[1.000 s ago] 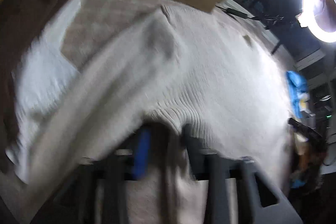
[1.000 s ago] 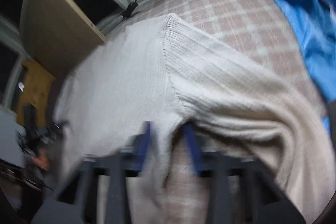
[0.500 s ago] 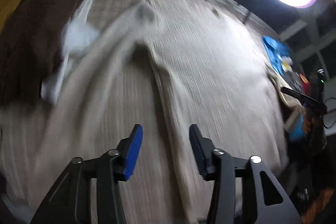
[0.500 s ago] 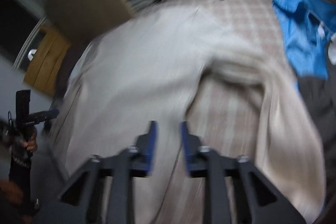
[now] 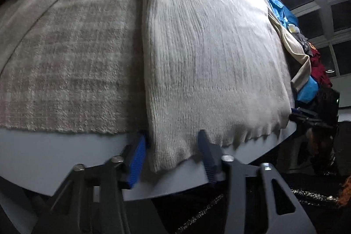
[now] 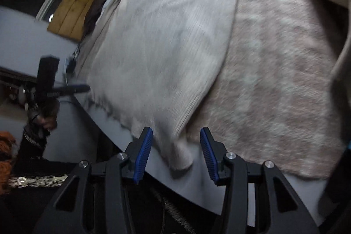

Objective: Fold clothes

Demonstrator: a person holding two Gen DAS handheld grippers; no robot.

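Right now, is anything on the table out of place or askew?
Yes. The cream sweater hangs its bottom corners over the table edge, past the checked blanket. Its far sleeve lies crumpled against a clothes pile.

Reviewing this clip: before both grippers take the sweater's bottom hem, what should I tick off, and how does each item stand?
1. Left gripper straddles a hem corner of the sweater: ok; jaws have just been closing.
2. Right gripper straddles the other corner: ok; jaws have been opening.
3. Pads pressing the knit: not ok, gaps show on both.
4. Sweater body flat on the checked blanket: ok.
5. Sleeves folded in: cannot tell.
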